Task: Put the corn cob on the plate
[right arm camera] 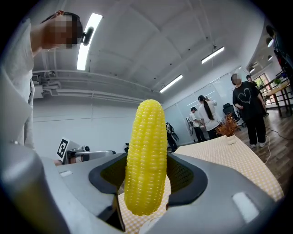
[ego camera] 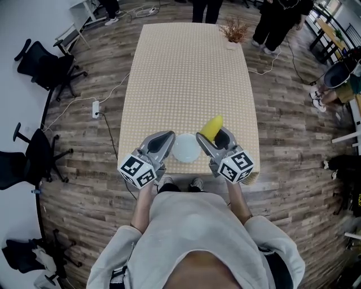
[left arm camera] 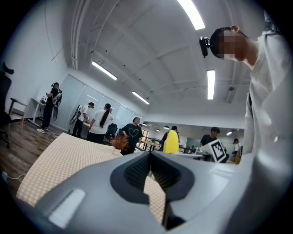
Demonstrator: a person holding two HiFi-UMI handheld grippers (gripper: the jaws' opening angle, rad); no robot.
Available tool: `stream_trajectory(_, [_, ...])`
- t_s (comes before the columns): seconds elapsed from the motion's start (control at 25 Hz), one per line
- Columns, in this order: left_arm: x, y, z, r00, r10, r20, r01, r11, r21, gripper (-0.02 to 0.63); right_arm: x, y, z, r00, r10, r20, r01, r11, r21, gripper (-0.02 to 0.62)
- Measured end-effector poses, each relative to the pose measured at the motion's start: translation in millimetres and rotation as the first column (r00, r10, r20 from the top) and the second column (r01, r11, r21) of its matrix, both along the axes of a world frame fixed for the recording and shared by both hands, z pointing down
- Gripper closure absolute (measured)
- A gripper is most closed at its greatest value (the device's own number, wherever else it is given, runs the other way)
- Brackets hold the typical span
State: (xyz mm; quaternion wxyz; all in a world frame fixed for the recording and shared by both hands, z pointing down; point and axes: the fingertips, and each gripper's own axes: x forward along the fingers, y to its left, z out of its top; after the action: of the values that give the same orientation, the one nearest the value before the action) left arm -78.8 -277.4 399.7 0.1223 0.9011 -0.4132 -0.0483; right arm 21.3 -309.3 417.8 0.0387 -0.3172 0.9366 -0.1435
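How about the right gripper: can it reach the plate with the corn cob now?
Probably yes: the right gripper, shut on the corn cob, sits just beside the plate, with nothing between them.

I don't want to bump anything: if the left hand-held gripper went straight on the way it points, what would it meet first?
Probably nothing soon: the left hand-held gripper points out over the table, and its line passes right of the plant. Depth is unclear.

Looks like an open-plan office, maybe a lab. Swivel chairs (ego camera: 48,68), ceiling strip lights (left arm camera: 192,13), people (left arm camera: 100,122) standing around.
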Motion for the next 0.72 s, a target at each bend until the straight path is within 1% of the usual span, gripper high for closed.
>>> stream_trajectory(0.16, [-5.3,-20.4,-3.1,1.0,0.028,0.008,-0.028,1.0,0.004,0.598,-4.2,-20.6,-1.1,0.999,0.034,0.009,-0.034,0.999,-0.011,0.337])
stream_trajectory(0.36, [-26.1,-34.0,-1.9,0.999,0.043,0.012,-0.043,0.999,-0.005,0.598,-16.9,-36.4,-0.6,0.997,0.068,0.018,-0.068,0.997,-0.024,0.337])
stream_trajectory(0.56, [-30.1,-35.7,15.0,0.998,0.062,0.0,-0.062,0.997,-0.055,0.598,-22.2,-36.1,12.8,0.997,0.08,0.0,-0.08,0.995,-0.059,0.337])
stream_trajectory(0.72, [-18.1,-37.4,33.3,0.997,0.074,-0.018,-0.075,0.991,-0.113,0.598,-13.4,-33.8,33.1,0.996,0.084,-0.021,-0.086,0.989,-0.118,0.337])
